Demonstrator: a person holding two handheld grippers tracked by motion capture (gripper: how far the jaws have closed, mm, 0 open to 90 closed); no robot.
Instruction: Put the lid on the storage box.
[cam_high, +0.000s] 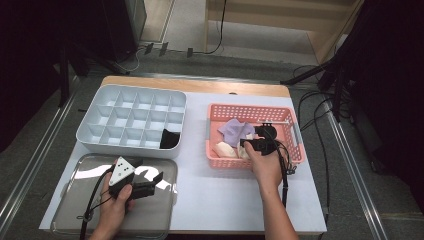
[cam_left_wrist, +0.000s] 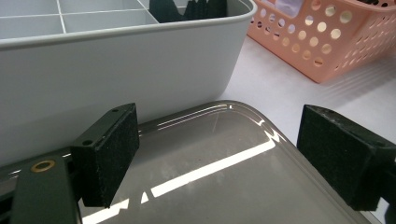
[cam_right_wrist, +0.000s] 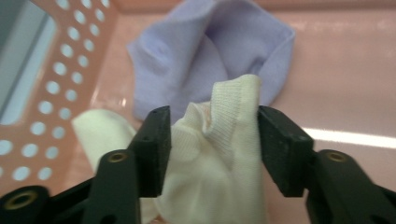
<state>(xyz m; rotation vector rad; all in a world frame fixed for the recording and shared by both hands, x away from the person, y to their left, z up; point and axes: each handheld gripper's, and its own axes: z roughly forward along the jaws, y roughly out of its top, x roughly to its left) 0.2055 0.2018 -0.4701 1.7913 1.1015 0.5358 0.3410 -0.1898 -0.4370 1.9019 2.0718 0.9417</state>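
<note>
My right gripper (cam_high: 246, 144) reaches into the pink basket (cam_high: 250, 109) from its near side. In the right gripper view its jaws (cam_right_wrist: 212, 140) stand apart around a bunched cream cloth (cam_right_wrist: 215, 158), which fills the gap and reaches both pads without looking squeezed. A purple cloth (cam_right_wrist: 205, 56) lies just behind it, and a second cream piece (cam_right_wrist: 100, 128) lies to the left. From above, the purple cloth (cam_high: 236, 131) and cream cloth (cam_high: 225, 149) sit in the basket's left half. My left gripper (cam_high: 152, 182) hovers open and empty over the shiny metal tray (cam_high: 75, 210).
A white divided organiser (cam_high: 100, 107) stands at the back left, with a black cloth (cam_high: 170, 139) in its near right compartment. Its wall (cam_left_wrist: 116, 65) rises right ahead of the left gripper (cam_left_wrist: 226, 154). Bare white tabletop (cam_high: 225, 195) lies between tray and basket.
</note>
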